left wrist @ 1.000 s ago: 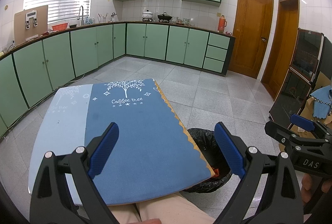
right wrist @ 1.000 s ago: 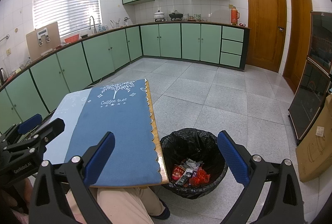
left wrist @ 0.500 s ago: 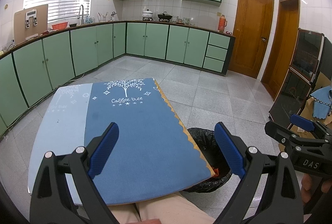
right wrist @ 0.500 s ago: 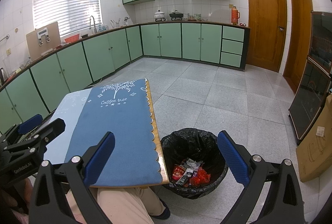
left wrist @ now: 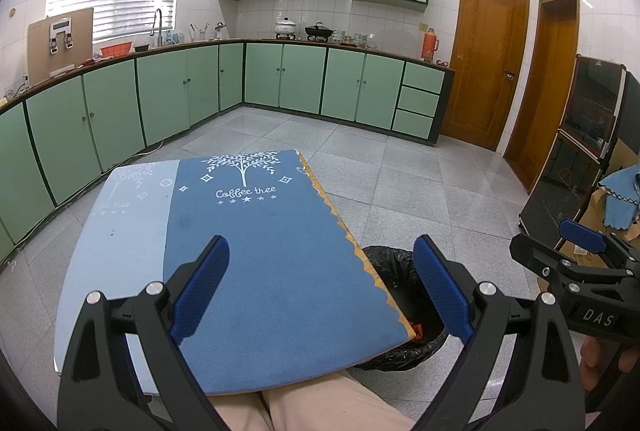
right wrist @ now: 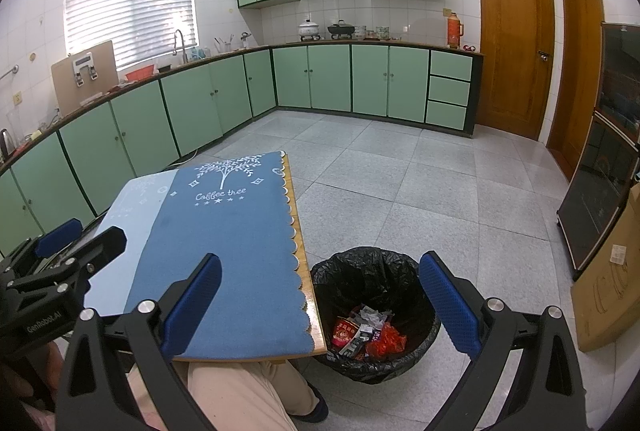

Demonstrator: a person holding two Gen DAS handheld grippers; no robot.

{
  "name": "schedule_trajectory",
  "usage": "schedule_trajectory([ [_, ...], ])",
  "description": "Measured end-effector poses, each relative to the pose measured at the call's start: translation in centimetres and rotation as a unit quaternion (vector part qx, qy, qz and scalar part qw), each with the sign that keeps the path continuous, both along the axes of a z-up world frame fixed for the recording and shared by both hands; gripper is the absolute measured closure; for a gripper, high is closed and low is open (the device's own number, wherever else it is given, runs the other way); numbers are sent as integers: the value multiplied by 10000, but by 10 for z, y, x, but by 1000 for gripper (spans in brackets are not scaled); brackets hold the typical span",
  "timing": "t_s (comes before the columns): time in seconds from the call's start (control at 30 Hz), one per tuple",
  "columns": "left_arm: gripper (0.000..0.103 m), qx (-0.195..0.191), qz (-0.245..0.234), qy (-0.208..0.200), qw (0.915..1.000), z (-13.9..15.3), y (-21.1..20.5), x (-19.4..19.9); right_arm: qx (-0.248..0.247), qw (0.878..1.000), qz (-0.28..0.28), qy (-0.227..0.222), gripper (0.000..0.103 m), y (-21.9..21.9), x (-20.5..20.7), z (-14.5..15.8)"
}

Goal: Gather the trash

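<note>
I hold both tools above the small table (left wrist: 132,231), its blue mat (left wrist: 272,251) bare of litter in either view. My left gripper (left wrist: 320,287) hangs with its blue pads spread wide, nothing between them; my right gripper (right wrist: 320,303) is likewise agape and empty, over the gap between the table edge and the bin.

The trash (right wrist: 366,331) — red wrappers and crumpled paper — sits at the bottom of the black-lined bin (right wrist: 372,271), on the floor at about 5 o'clock from the mat's centre, touching or just beside the table's right edge. From the left wrist view only the bin's rim shows, at 4 o'clock past the scalloped mat border.

By my judgement the collecting looks finished, or nearly so; I see no loose piece on the mat or the grey floor tiles (right wrist: 440,199), though the floor under the table is hidden from me.

What could go wrong — lowering my right gripper carelessly could snag the loose bin liner and tip the light bin. My knee (right wrist: 240,391) is tucked under the table's near edge, so a shift of my leg could jolt the table against the bin.
</note>
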State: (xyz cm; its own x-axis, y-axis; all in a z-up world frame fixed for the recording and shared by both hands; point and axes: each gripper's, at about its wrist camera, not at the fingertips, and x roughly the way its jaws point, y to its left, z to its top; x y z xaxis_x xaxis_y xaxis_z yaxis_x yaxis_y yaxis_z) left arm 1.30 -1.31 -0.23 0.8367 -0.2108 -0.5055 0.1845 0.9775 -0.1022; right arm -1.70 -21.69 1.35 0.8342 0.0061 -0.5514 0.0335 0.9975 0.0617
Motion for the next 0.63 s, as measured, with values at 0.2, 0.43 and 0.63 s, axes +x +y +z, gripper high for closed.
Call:
schedule_trajectory([
  [0.2,13,-27,19,7,10000,-2,4,1,4,10000,3,1,6,0,0,0],
  [0.43,13,-26,19,17,10000,-2,3,-1,4,10000,-13,-3,6,0,0,0],
  [0.63,13,-25,22,20,10000,-1,3,0,4,10000,0,4,6,1,0,0],
])
